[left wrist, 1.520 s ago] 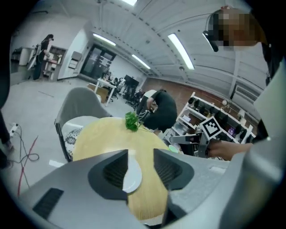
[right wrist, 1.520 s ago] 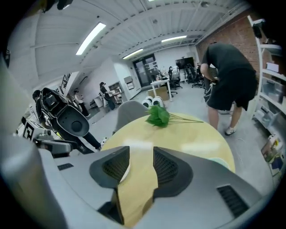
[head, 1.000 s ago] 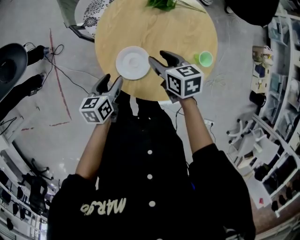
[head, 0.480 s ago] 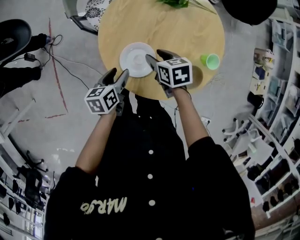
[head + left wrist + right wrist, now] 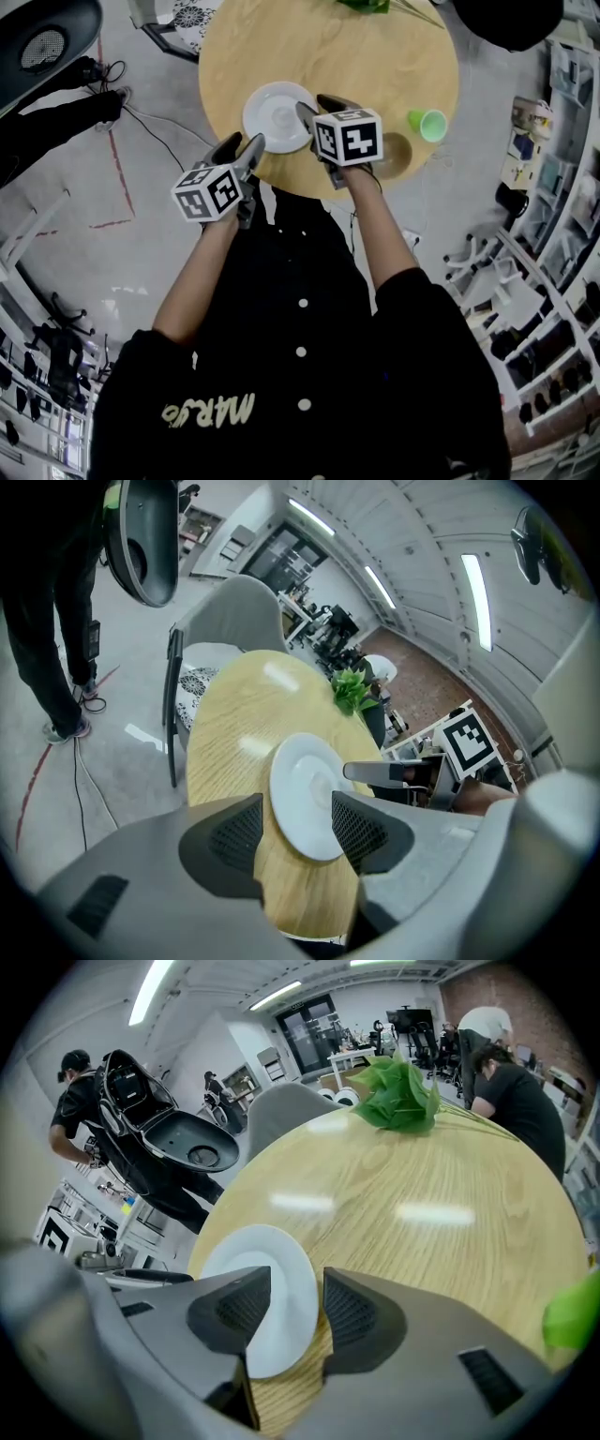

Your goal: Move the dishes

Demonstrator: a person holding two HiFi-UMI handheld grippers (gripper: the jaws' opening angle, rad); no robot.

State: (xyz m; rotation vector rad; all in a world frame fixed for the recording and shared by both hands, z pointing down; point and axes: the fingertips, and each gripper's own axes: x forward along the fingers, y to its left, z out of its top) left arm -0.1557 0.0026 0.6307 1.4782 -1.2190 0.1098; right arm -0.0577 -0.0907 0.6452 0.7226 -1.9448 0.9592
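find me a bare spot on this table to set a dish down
Bare: the middle of the table, between the white plate, the green cup and the far plant. Crowded: the near edge, where the left hand-held gripper and right hand-held gripper flank the plate.

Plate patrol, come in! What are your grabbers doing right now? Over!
Left gripper open, right gripper open, neither gripping. White plate flat on round table, between both. Green cup off to the side, path clear.
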